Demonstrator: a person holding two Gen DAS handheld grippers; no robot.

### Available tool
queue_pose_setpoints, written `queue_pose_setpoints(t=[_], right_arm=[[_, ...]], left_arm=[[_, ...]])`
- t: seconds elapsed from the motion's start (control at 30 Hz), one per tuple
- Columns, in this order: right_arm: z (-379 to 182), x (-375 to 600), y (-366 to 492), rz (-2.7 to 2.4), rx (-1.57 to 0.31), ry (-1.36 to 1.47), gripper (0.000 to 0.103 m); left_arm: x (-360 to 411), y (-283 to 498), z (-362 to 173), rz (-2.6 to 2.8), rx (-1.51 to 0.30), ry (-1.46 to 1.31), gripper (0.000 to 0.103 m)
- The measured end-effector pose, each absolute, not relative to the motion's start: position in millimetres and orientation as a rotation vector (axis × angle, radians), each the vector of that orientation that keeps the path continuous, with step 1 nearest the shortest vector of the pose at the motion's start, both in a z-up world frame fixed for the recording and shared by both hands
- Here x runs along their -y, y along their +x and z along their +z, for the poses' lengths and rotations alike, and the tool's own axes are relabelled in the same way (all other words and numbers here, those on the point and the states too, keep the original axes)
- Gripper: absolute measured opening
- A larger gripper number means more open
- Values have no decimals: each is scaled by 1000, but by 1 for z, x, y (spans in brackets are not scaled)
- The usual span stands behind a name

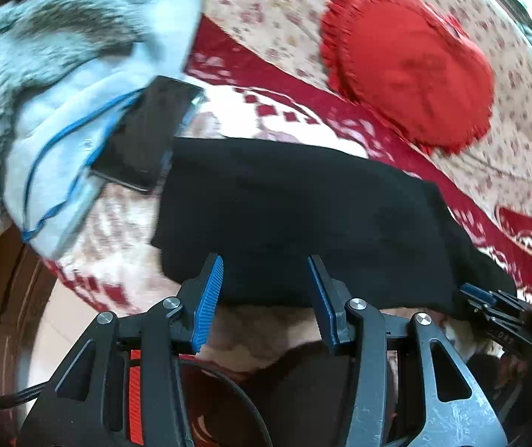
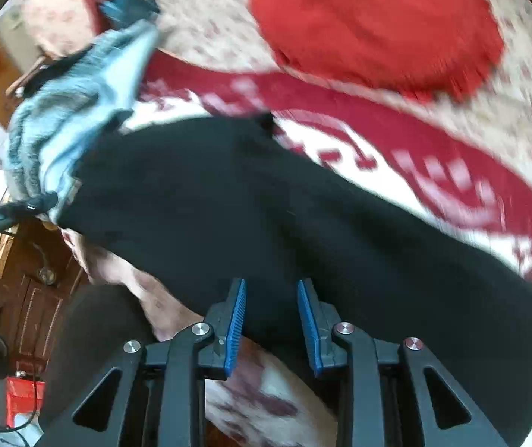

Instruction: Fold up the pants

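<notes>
1. Black pants (image 1: pixel 303 223) lie folded on the patterned bed (image 1: pixel 273 11), near edge toward me.
2. Both grippers part-open, empty: left hand-held gripper (image 1: pixel 266 272), right hand-held gripper (image 2: pixel 270 298).
3. I'd pinch that near edge evenly and fold flat.

exposure: bright, even daylight in both views, colours saturated
light source: blown-out white patch at the top right rim of the left wrist view, looks like a window; pale glare at the left edge of the right wrist view
shadows: soft, no hard edges; black pants (image 1: pixel 303 216) read as a flat dark mass, almost no fold detail
blur: right wrist view smeared with motion, red cushion (image 2: pixel 374 22) and bedspread (image 2: pixel 415 156) pattern streaked; left wrist view sharper, mild smear on the grey fleece (image 1: pixel 42 56)
focus: gripper fingers (image 2: pixel 236 320) crisp in both views
distortion: strong fisheye, straight lines bow, dark vignette in the corners
glare: small glints on finger bolts only
</notes>
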State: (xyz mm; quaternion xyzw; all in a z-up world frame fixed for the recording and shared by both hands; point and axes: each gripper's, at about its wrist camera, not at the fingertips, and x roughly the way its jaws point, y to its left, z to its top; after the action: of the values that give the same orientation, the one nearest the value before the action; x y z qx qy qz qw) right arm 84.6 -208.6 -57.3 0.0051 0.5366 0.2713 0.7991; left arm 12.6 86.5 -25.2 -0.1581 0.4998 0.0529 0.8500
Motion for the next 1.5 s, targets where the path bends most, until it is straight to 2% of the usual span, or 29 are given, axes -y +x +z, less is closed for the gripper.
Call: queue_pose_setpoints(t=[0.13,0.23,0.43,0.6,0.87,1.2,1.23,1.27,1.5], right_arm=[[-38,256,70,567,-1071,147,27],[-28,311,59,373,-1022,126,28],[-34,401,42,130,-1042,225,30],[-53,402,53,126,-1082,210,30],[-50,419,54,116,-1017,255,30],[-65,412,71,156,-1051,250,33],[-64,409,71,166,-1041,232,24],[-63,407,72,174,-1032,224,7],[-24,416,79,120,-911,104,7]], left_arm=[[-62,24,-22,59,-1063,-305,45],[-48,28,-21,33,-1066,-291,45],[-29,37,-28,-5,-1103,-288,45],[-20,36,-28,-14,-1116,-258,45],[-28,33,-27,12,-1122,-271,45],[-17,33,-27,-20,-1131,-249,45],[-17,34,-28,-20,-1133,-255,45],[-17,35,-27,-21,-1134,-260,45],[-13,37,-23,-28,-1128,-250,45]])
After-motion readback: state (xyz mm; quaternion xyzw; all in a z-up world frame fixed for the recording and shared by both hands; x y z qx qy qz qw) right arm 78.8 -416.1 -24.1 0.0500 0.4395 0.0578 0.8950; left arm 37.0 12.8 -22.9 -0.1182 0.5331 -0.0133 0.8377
